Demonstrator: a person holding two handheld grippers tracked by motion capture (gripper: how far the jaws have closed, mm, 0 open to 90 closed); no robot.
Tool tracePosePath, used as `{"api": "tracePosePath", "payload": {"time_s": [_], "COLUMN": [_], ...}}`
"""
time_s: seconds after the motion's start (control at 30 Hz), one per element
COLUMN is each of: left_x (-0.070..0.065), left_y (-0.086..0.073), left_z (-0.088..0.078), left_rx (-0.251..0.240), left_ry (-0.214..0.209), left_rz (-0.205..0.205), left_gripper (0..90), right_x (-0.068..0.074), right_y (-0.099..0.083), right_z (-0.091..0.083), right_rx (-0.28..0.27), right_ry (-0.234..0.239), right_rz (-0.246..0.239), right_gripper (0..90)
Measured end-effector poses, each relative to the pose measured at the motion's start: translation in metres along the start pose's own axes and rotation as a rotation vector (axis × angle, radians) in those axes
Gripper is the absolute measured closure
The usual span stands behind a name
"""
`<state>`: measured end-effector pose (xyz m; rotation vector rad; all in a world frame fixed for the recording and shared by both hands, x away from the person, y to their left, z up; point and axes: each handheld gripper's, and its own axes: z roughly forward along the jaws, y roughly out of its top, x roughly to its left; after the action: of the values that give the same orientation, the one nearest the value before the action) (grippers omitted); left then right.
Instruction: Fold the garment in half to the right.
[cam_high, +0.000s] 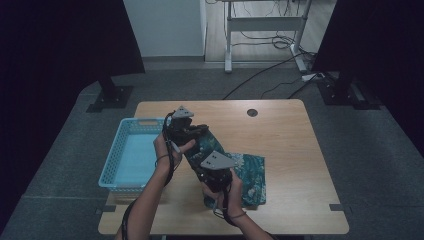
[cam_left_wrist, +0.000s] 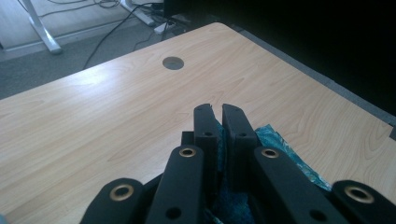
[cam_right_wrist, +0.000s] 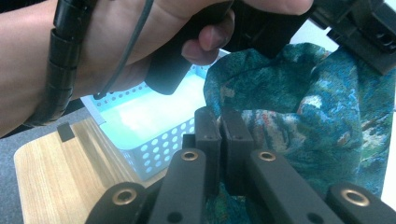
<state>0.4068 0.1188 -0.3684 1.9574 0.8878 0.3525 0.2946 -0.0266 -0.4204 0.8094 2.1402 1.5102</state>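
A teal patterned cloth (cam_high: 250, 172) lies partly on the wooden table (cam_high: 290, 145), and its left part is lifted between the two grippers. My left gripper (cam_high: 200, 131) is held above the table beside the basket. Its jaws (cam_left_wrist: 215, 111) are shut on a fold of the cloth (cam_left_wrist: 278, 142). Nearer the front edge, my right gripper (cam_high: 200, 169) points left, and its jaws (cam_right_wrist: 218, 115) are shut on another fold of the cloth (cam_right_wrist: 303, 107). In the right gripper view the person's left hand (cam_right_wrist: 116, 42) grips the other gripper's handle just above the cloth.
A light blue perforated basket (cam_high: 112, 165) stands at the table's left side, with nothing seen inside; it appears again (cam_right_wrist: 154, 144) behind the right jaws. A round cable hole (cam_high: 252, 112) sits near the far edge. Desk legs and cables (cam_high: 270, 40) lie on the floor beyond.
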Motion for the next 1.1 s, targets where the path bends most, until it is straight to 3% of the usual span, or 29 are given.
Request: {"api": "tracePosePath", "payload": {"time_s": [0.27,0.53,0.87,1.1], "left_x": [0.002,-0.002,0.002,0.008], "left_y": [0.001,0.013,0.006,0.011], "left_z": [-0.005,-0.018,-0.015,-0.031], "left_rx": [-0.008,-0.028,-0.012,-0.035], "left_ry": [0.006,0.019,0.021,0.040], "left_rz": [-0.003,0.018,0.008,0.003], "left_gripper": [85.1,85.1,85.1,85.1], "right_x": [0.002,0.003,0.003,0.007], "right_y": [0.003,0.021,0.017,0.027], "right_z": [0.003,-0.002,-0.001,0.002], "right_rx": [-0.001,-0.043,-0.038,-0.059], "right_ry": [0.003,0.008,0.012,0.022], "right_rz": [-0.001,-0.002,0.005,0.000], "right_gripper": [87.1,87.1,87.1,87.1]}}
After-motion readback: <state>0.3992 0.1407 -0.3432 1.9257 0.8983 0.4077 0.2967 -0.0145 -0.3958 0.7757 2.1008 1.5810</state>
